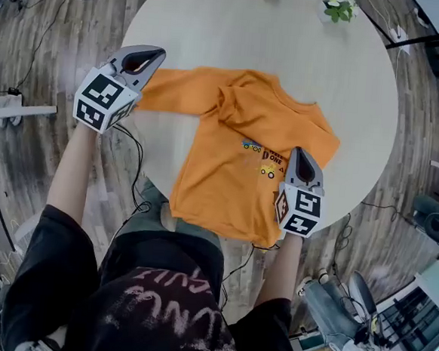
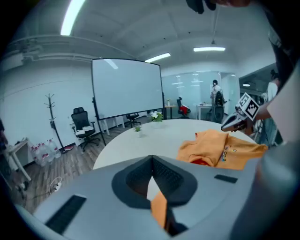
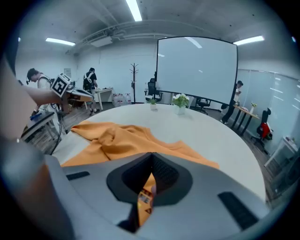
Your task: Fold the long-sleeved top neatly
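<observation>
Gripping, left: left gripper [image 1: 141, 63] jaws pressed together on the sleeve [image 1: 177, 92] end, at the table's left edge.
Right: right gripper [image 1: 303, 168] pinches the top [image 1: 228, 156] beside its print.
Axis: sleeve runs rightward from left claw to body; the fold likely goes that way.
Surface: round white table [image 1: 216, 27].
Room: wood floor [image 1: 32, 50], whiteboard [image 2: 126, 86].

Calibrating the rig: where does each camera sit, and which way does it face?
Head view: on the head, steeply down at the orange long-sleeved top on the round white table; forearms, left gripper, right gripper show.
Left gripper view: on that gripper, across the table toward a whiteboard; own jaws pinch sleeve.
Right gripper view: likewise, facing that whiteboard; own jaws pinch cloth.
All share the top.
</observation>
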Available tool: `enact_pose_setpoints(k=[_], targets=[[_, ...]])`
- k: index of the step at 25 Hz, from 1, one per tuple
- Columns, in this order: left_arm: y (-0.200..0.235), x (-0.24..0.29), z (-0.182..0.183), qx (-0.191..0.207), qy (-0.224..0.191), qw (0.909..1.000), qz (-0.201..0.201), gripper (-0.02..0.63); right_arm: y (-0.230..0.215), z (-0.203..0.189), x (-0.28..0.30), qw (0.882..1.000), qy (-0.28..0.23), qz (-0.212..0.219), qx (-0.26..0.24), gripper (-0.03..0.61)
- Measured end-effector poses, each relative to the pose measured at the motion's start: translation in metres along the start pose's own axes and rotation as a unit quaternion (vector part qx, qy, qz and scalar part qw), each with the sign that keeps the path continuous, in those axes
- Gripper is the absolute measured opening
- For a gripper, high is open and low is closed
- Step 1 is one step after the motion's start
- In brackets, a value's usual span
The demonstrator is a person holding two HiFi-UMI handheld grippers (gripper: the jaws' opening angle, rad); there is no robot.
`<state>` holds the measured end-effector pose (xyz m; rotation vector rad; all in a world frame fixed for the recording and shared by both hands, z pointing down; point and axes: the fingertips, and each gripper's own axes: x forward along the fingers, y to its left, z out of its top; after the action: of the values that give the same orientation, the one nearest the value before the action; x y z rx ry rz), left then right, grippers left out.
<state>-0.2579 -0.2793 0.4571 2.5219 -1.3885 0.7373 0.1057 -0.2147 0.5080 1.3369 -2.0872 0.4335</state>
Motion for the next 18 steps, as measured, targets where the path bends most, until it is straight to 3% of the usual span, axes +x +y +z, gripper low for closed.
enact_pose_setpoints(k=[3,6,10,15,16,18], targets=[[0.031,-0.064,-0.032,-0.100,-0.040,0.9931,0.044,0.012,0.042,0.018,-0.005,1.000,-0.015,0.008,0.003,0.006],[0.056,-0.122,-0.094,-0.169,-0.033,0.9783,0.115,0.012,0.088,0.032,-0.005,1.000,-0.023,0.015,-0.004,0.005],[0.051,-0.158,-0.179,-0.170,0.023,0.9727,0.156,0.012,0.133,0.045,0.000,1.000,-0.018,0.023,-0.003,0.005],[0.035,-0.163,-0.251,-0.138,0.078,0.9798,0.122,0.022,0.195,0.050,-0.008,1.000,-0.008,0.010,-0.012,0.005],[0.028,-0.157,-0.261,-0.125,0.090,0.9824,0.106,0.037,0.204,0.050,-0.010,1.000,-0.003,0.007,-0.019,0.005],[0.013,-0.141,-0.275,-0.091,0.107,0.9877,0.069,0.185,0.217,0.046,-0.013,0.999,0.005,-0.002,-0.031,0.005]])
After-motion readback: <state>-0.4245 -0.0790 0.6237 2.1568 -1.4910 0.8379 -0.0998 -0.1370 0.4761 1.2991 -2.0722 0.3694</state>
